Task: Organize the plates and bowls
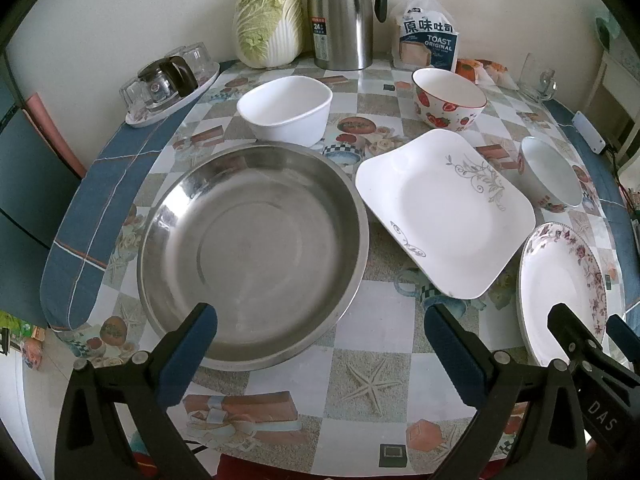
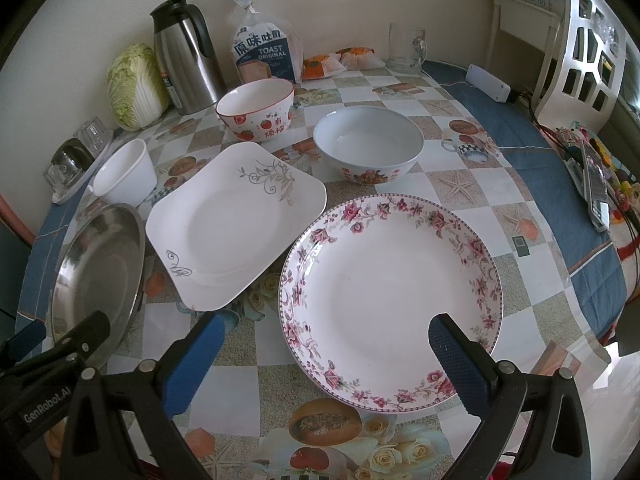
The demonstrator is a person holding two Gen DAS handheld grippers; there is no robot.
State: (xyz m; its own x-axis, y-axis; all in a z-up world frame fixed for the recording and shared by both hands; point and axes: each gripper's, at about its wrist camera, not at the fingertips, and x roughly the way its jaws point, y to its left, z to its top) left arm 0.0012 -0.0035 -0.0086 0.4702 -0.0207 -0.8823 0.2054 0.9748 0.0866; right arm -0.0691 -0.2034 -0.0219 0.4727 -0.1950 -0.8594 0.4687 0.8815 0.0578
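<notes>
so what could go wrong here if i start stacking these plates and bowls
The floral plate sits close to the table's near edge, so a nudge from the open right gripper could push it off. The square plate and steel pan lie almost touching; lifting one may knock the other. The glass mug stands behind the bowls.

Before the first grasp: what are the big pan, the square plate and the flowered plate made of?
Pan: metal, probably stainless steel; brushed grey, with mirror-like reflections on its wall. Square plate: glazed white ceramic or porcelain by its look; glossy, with a grey printed vine. Flowered plate: likely the same, glossy white with a pink floral rim.
</notes>
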